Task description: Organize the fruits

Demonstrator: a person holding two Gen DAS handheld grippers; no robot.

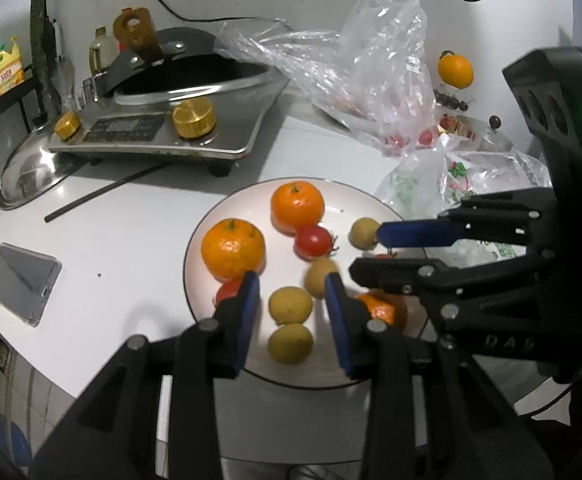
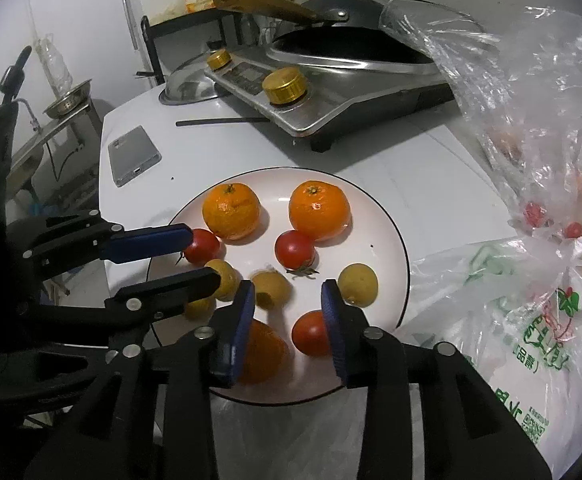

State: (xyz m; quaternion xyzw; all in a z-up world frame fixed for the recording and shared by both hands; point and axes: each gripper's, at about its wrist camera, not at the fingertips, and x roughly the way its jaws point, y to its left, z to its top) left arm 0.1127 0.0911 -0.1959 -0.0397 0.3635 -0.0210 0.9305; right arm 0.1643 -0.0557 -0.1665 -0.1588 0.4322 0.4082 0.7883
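Partly hidden from me, left wrist view: third orange (image 1: 383, 310), behind my left gripper's (image 1: 291, 312) right finger and the right gripper's arm; one tomato (image 1: 227, 290), mostly behind the left finger; another red fruit (image 1: 383, 256), only a sliver above the right gripper (image 1: 375, 246).

Right wrist view: small yellow fruit (image 2: 198, 307), largely under the left gripper's lower finger.

Contents of the clear bag (image 2: 531, 128): red blurs, kind untold. Printing on the white bag (image 2: 531, 344): unreadable to me.
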